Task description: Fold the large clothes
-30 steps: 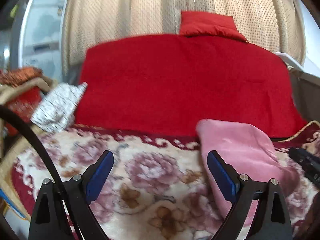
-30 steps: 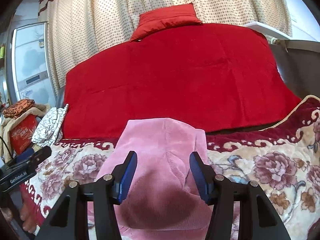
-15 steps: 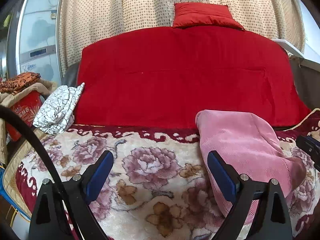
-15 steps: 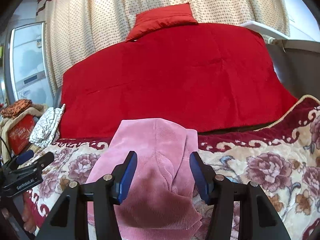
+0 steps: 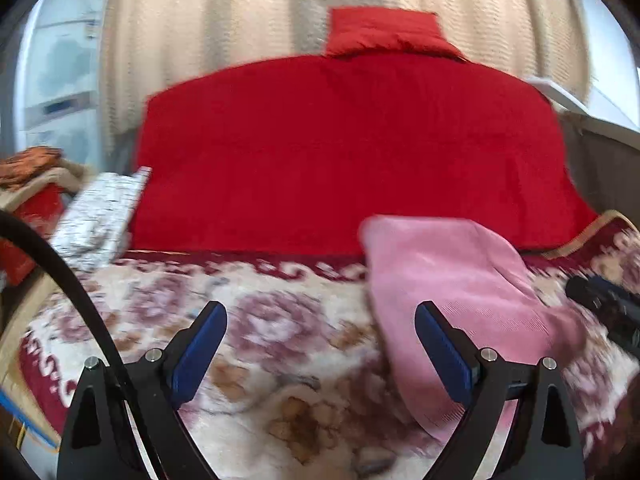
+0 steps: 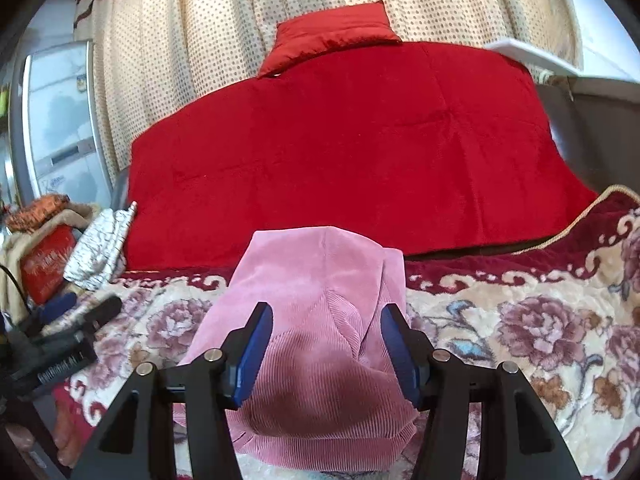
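Right wrist view: pink folded garment (image 6: 320, 344) at lower centre of the frame, lying on the flowered blanket (image 6: 520, 320), its far edge near the red cover (image 6: 340, 152). Right gripper (image 6: 326, 344) low in the frame, jaws opening, the pink cloth between the blue pads but not pressed. Left gripper (image 6: 76, 332) seen blurred at the left edge.

Left wrist view: left gripper (image 5: 320, 340) spread wide, only blanket between the pads. Garment (image 5: 452, 280) at centre right, behind the right-side pad. Patterned white cloth (image 5: 100, 216) at left.
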A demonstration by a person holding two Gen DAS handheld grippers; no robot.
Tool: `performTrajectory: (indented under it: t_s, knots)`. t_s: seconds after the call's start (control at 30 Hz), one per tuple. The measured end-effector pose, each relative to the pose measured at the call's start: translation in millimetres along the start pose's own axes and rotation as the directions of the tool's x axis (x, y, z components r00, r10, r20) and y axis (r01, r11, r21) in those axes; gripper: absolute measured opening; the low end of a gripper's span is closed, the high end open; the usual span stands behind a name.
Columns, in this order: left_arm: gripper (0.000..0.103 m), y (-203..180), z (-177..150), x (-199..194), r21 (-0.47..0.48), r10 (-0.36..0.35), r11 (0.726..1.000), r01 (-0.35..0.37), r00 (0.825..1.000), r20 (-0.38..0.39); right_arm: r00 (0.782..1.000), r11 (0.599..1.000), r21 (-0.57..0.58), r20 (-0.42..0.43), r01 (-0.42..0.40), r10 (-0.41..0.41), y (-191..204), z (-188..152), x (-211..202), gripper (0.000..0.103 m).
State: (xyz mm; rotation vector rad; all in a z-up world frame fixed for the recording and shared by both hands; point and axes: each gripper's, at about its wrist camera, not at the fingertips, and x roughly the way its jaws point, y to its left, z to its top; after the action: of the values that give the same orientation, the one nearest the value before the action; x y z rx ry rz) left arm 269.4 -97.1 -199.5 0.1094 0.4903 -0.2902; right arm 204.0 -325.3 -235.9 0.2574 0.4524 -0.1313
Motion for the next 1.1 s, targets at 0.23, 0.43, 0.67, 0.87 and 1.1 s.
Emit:
performTrajectory:
  t_s: [0.23,0.43,0.67,0.87,1.1]
  knots:
    - [0.095,4.4,0.3,30.8,-0.083,-0.230,0.972,0.219,0.960,-0.159,0.987,0.972,0.220,-0.119,-0.079,0.107,-57.4,1.4,22.3,0.084]
    - [0.095,1.1,5.8,69.7,-0.220,-0.417,0.903,0.368,0.874,-0.251,0.937,0.869,0.470,-0.207,-0.156,0.280,-105.2,-8.9,64.4,0.084]
    - [0.095,-7.4,1.5,111.6,-0.398,-0.616,0.776,0.489,0.724,-0.312,0.876,0.796,0.584,-0.287,-0.160,0.387,-131.8,-22.6,107.6,0.084]
    - [0.095,-4.5,-4.4,133.1,-0.495,-0.688,0.709,0.502,0.647,-0.328,0.814,0.747,0.626,-0.303,-0.223,0.496,-134.5,-31.4,140.0,0.088]
    - [0.096,1.7,-9.1,146.6,-0.540,-0.737,0.661,0.520,0.585,-0.339,0.767,0.714,0.624,-0.273,-0.318,0.580,-116.2,-30.8,162.6,0.090]
